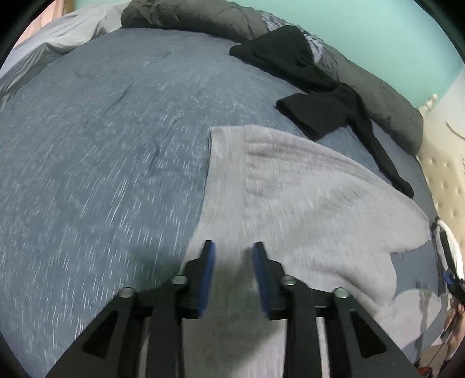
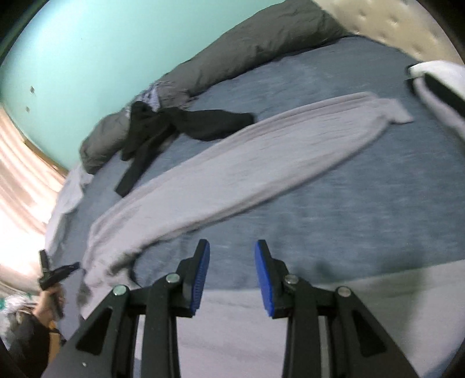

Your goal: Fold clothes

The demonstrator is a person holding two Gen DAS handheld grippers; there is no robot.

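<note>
A light grey garment (image 1: 293,200) lies spread flat on a bed (image 1: 96,151) covered in a blue-grey heathered sheet. In the left wrist view the garment fills the lower right of the bed surface, with one straight edge running away from the camera. In the right wrist view it (image 2: 232,177) shows as a long pale band stretched diagonally across the bed, one narrow end reaching toward the far right.

The left gripper (image 1: 234,247) hovers just above the near edge of the grey garment, its blue-padded jaws partly apart with nothing between them. The right gripper (image 2: 232,245) hangs over bare sheet beside the garment, its jaws likewise partly apart and empty. Both views are smeared by motion blur.

Beyond the grey garment lies a black garment (image 1: 325,96), rumpled, with one long strip trailing toward the bed's side; it is close to the grey one. Behind it a dark grey quilt (image 1: 203,17) is bunched along the far edge of the bed against a turquoise wall (image 2: 87,52). A cream tufted headboard (image 1: 444,174) stands at one end of the bed.
</note>
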